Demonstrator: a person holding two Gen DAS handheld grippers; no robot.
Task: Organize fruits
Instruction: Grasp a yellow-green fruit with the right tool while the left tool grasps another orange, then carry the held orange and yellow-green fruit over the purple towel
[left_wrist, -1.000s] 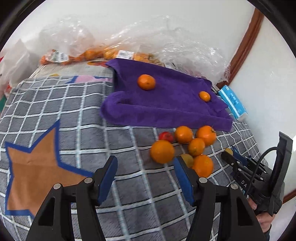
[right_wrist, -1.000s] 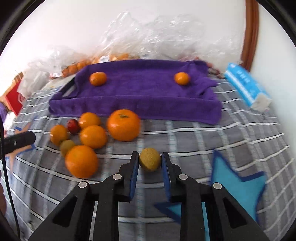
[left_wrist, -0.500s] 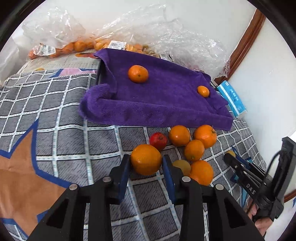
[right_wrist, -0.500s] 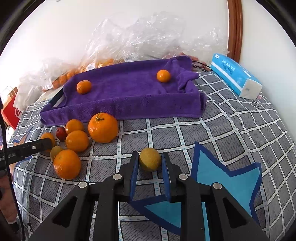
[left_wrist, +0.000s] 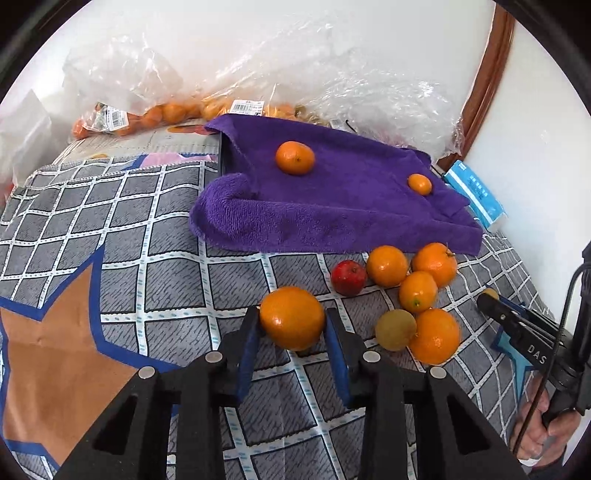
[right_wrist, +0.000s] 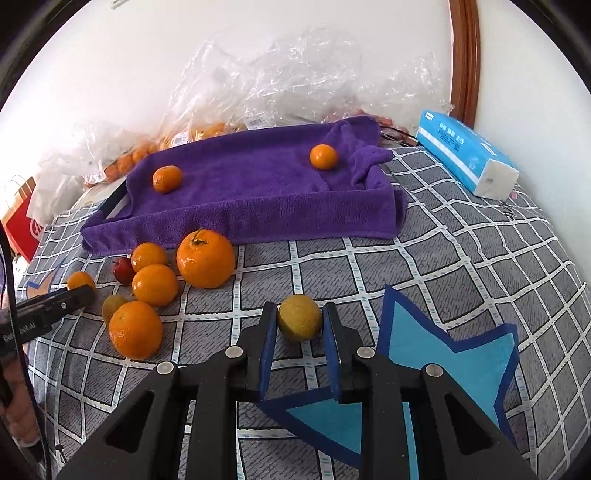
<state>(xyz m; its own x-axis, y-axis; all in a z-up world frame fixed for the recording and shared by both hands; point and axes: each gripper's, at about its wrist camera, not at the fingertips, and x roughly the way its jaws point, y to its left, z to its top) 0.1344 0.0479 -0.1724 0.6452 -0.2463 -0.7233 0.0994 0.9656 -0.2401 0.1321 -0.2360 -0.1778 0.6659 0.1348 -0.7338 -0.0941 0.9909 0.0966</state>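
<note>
Two oranges (left_wrist: 294, 157) already lay on the purple towel (left_wrist: 332, 214), well apart. The left gripper (left_wrist: 292, 326) had just been closing and was clamped on a large orange (left_wrist: 291, 318); the right gripper (right_wrist: 299, 325) was clamped on a yellow-green fruit (right_wrist: 299, 316), both near the checked cloth (right_wrist: 461, 258). Beside the towel's front edge a cluster (left_wrist: 410, 291) of oranges, a red fruit and a greenish one remained, so most sorting seemed undone.
</note>
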